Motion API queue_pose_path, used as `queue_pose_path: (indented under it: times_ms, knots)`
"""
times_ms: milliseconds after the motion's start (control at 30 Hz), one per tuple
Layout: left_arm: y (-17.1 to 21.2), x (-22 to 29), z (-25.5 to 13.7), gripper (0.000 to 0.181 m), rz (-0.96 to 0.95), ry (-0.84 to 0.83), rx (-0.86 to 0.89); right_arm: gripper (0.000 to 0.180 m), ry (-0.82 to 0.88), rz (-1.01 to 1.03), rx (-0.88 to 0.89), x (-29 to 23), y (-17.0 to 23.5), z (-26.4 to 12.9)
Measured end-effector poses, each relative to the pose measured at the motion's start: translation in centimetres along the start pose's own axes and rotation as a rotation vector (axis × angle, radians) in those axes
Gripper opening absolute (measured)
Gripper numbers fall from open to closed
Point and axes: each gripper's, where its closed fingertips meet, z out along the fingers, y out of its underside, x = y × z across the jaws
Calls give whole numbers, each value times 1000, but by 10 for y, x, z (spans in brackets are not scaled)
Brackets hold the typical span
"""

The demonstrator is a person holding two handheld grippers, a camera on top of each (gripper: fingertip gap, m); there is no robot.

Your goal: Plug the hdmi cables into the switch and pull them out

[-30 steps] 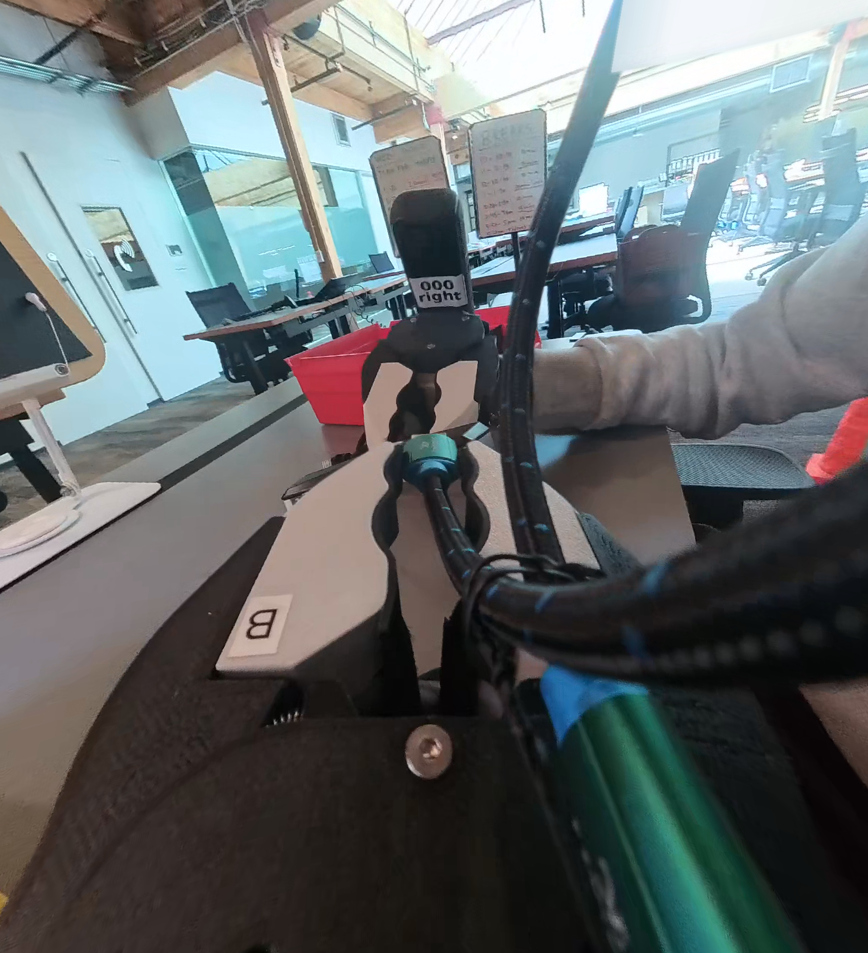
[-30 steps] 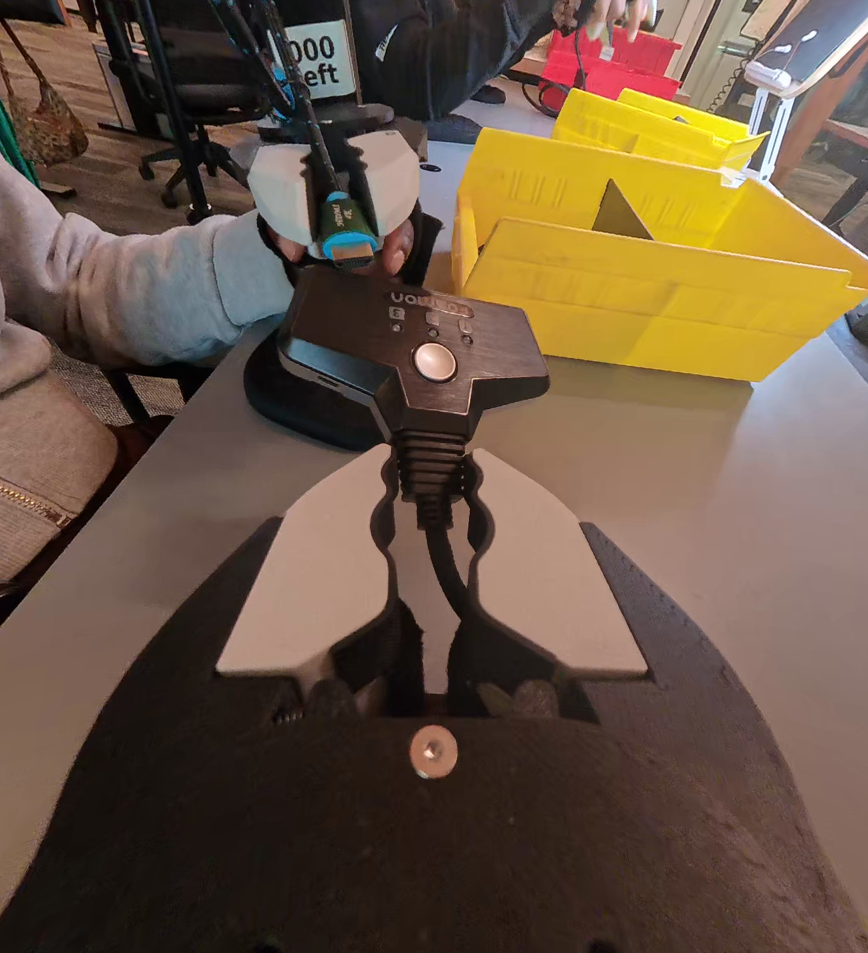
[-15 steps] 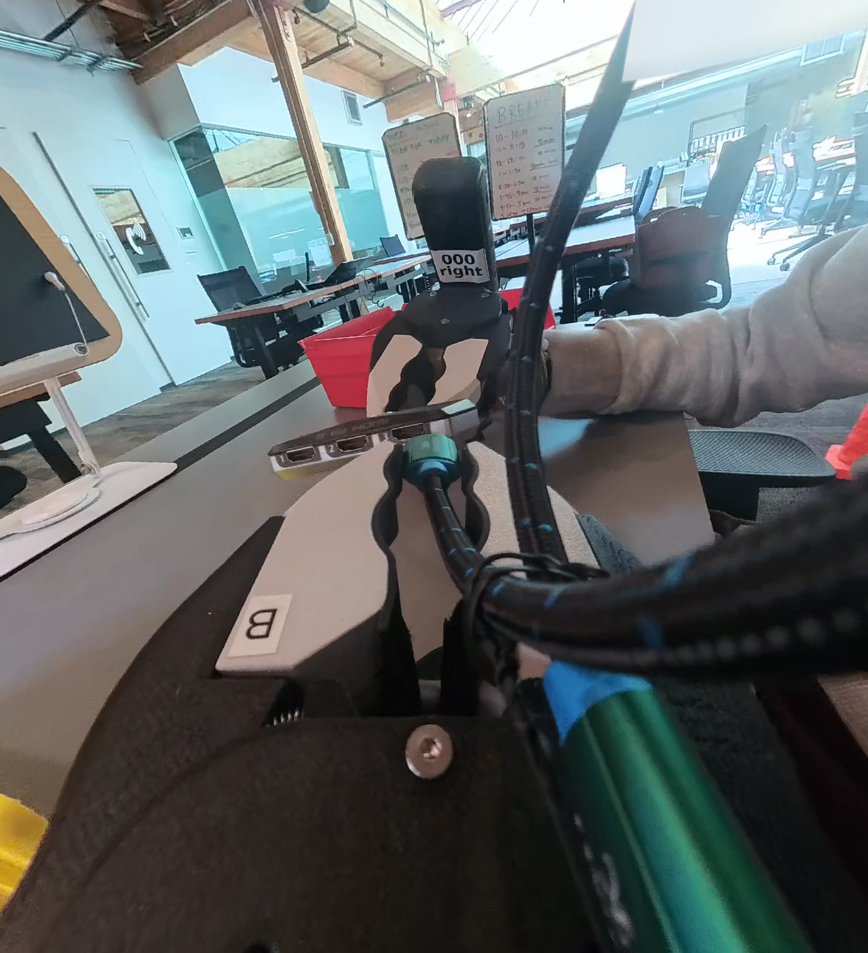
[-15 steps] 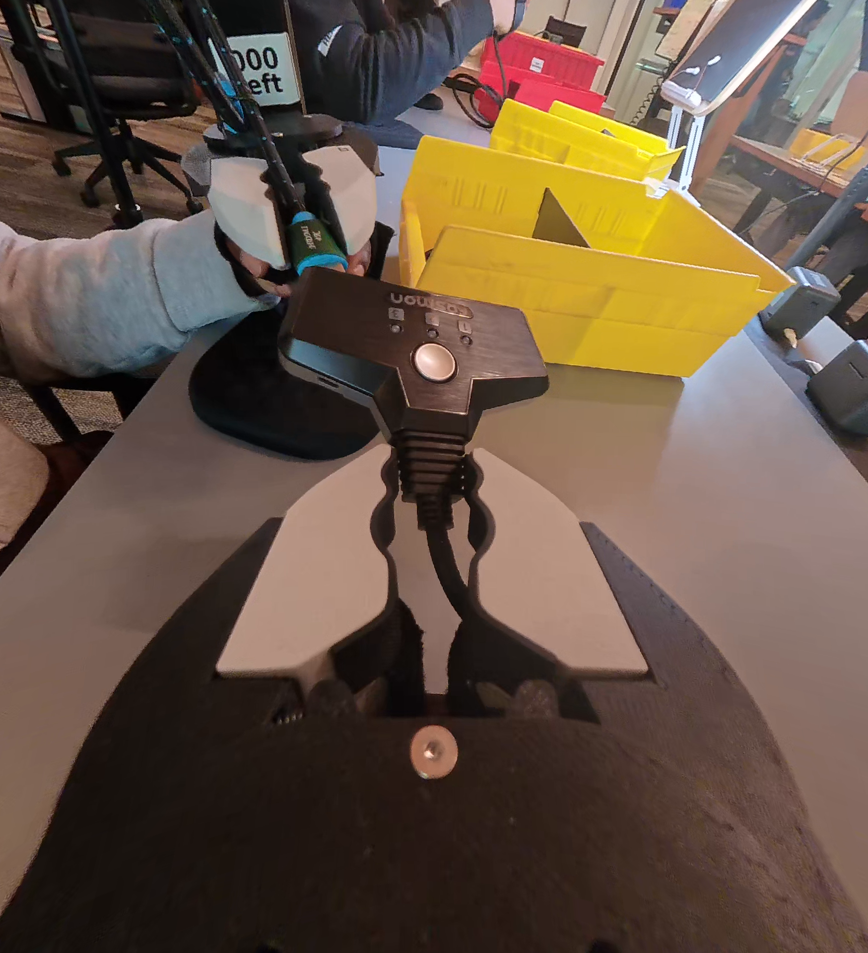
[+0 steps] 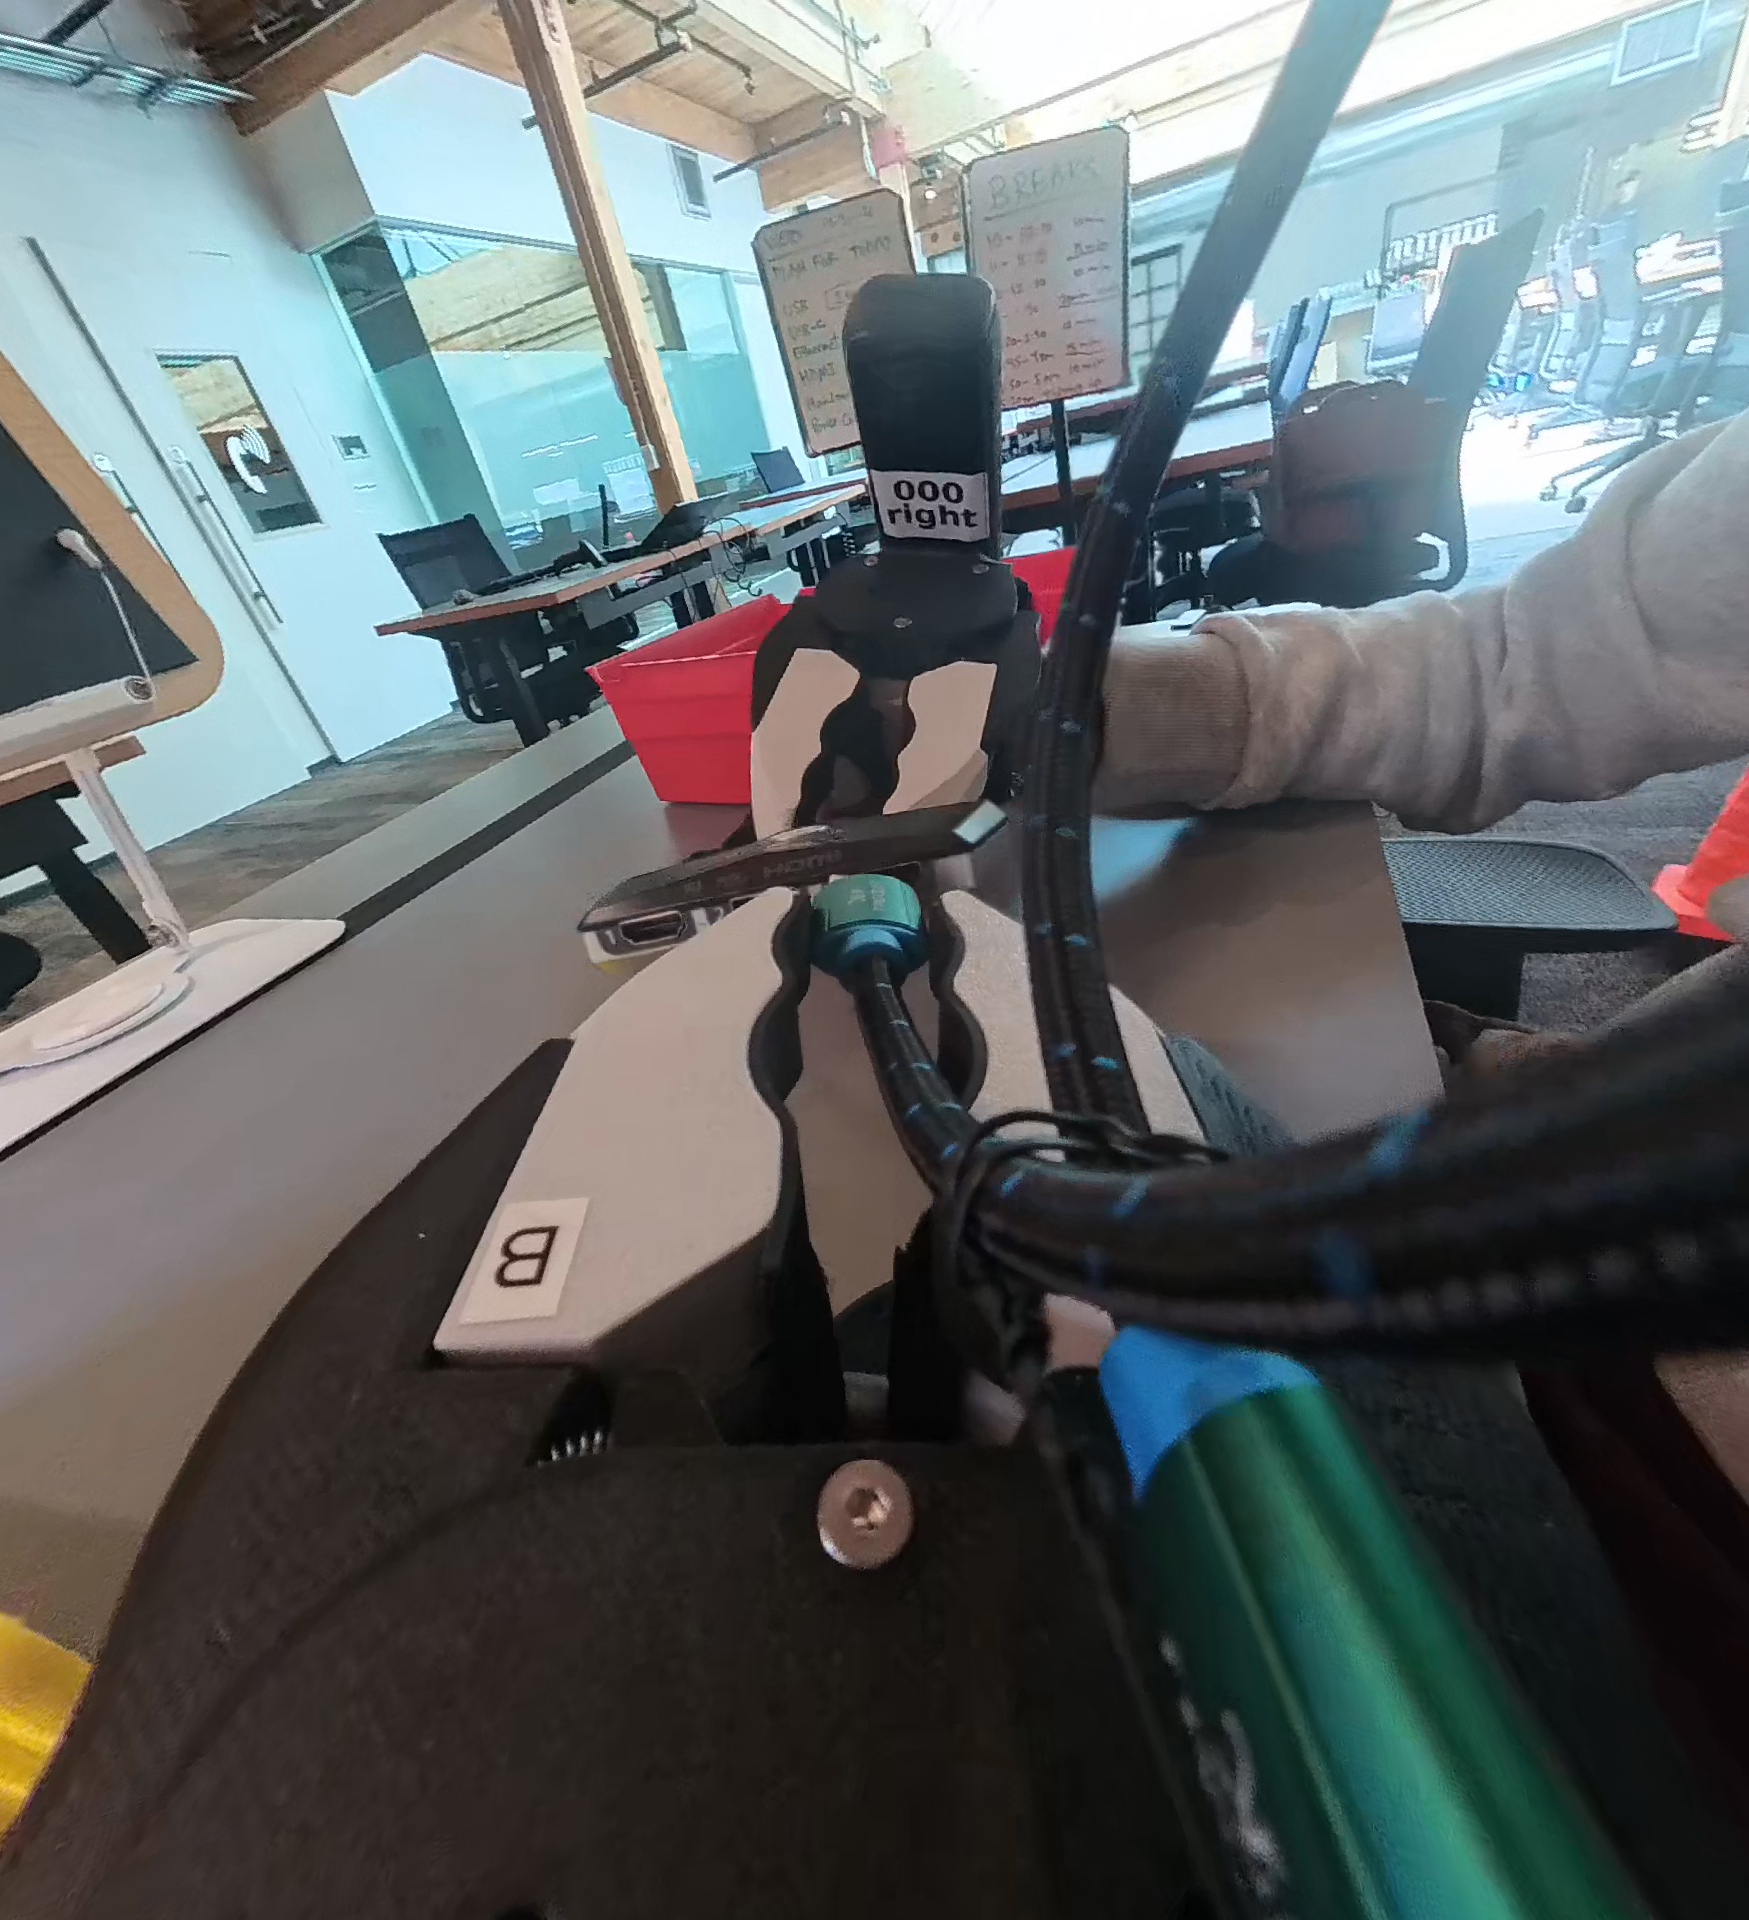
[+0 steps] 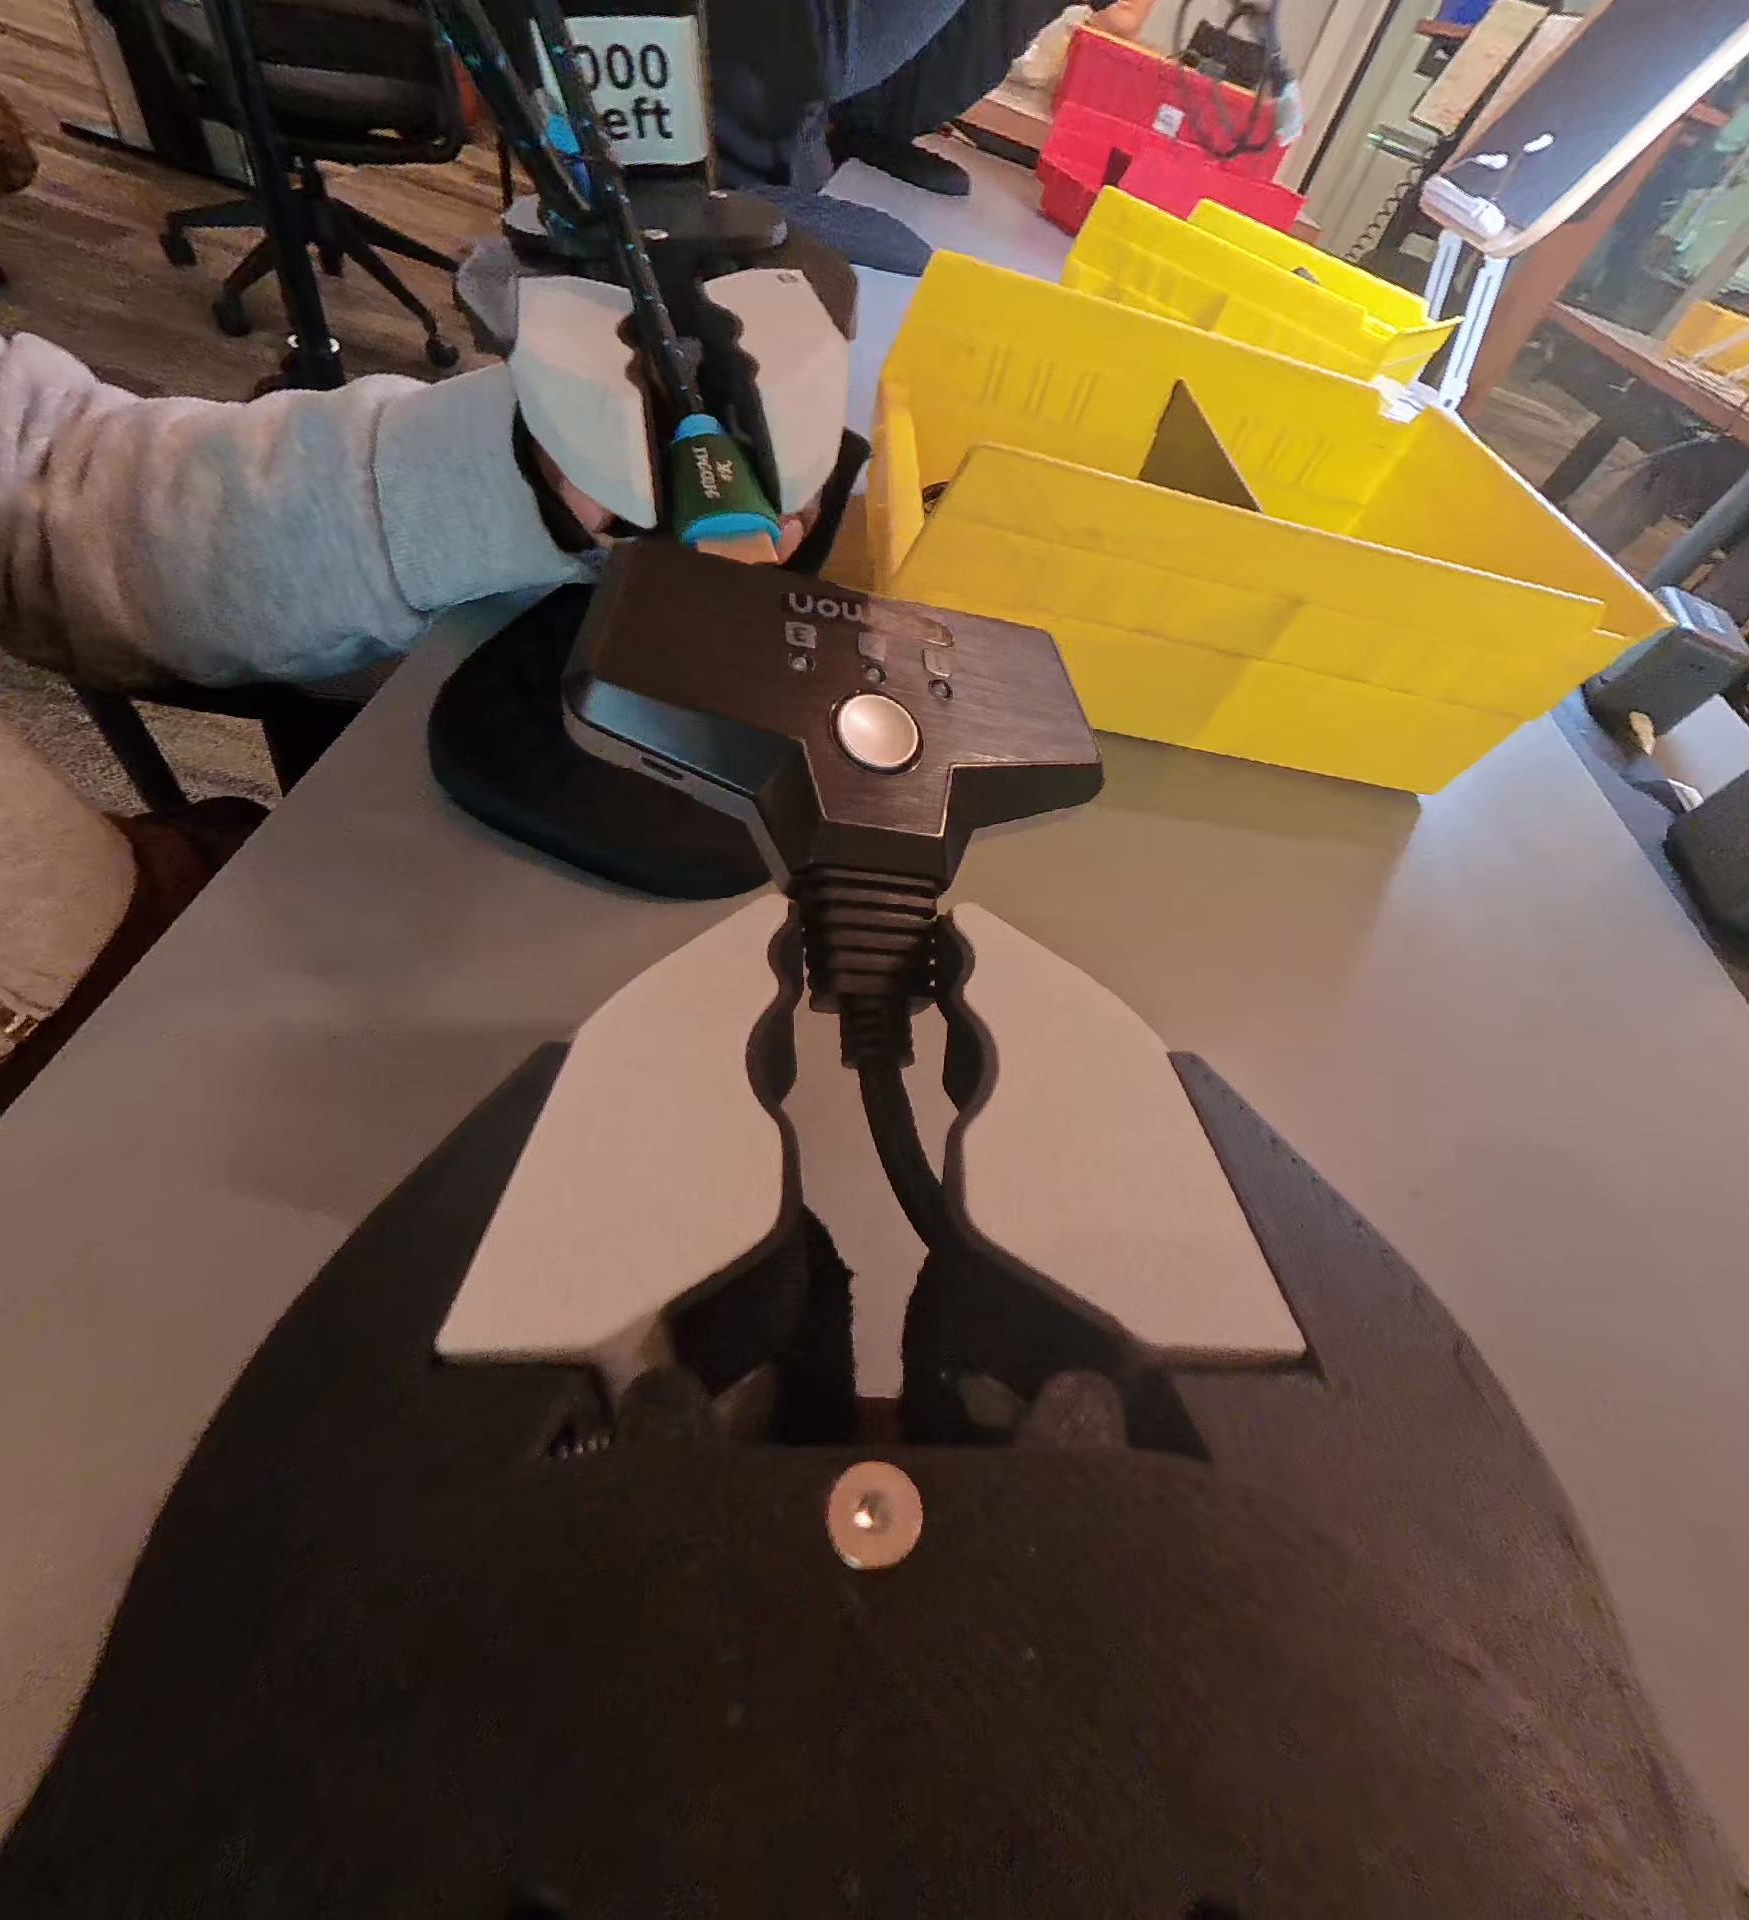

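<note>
The green HDMI plug (image 6: 722,490) has crept closer to the black HDMI switch (image 6: 828,707), which the right gripper (image 6: 872,961) clamps by its cable collar just ahead of its tips, so the left gripper (image 5: 862,940), pinching the plug, should level it with a port before pushing.

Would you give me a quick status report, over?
Right gripper clamps switch tail. Left gripper holds HDMI plug, tip at port edge, not seated. Path clear.

- The green plug (image 6: 722,491) tip disappears behind the switch (image 6: 828,717) edge; whether it is seated cannot be told
- the braided cable (image 5: 1265,156) runs off the top edge
</note>
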Motion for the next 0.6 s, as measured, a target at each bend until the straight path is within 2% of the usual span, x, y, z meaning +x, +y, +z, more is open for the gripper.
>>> queue_pose_path:
  times_ms: [433, 600]
  knots:
    - [-2, 6, -3, 21, -130, 77, -12, 24, 25, -78, 9, -3, -5, 1]
    - [3, 6, -4, 22, -103, 56, -73, 24, 48, -107, -10, -2, -4, 3]
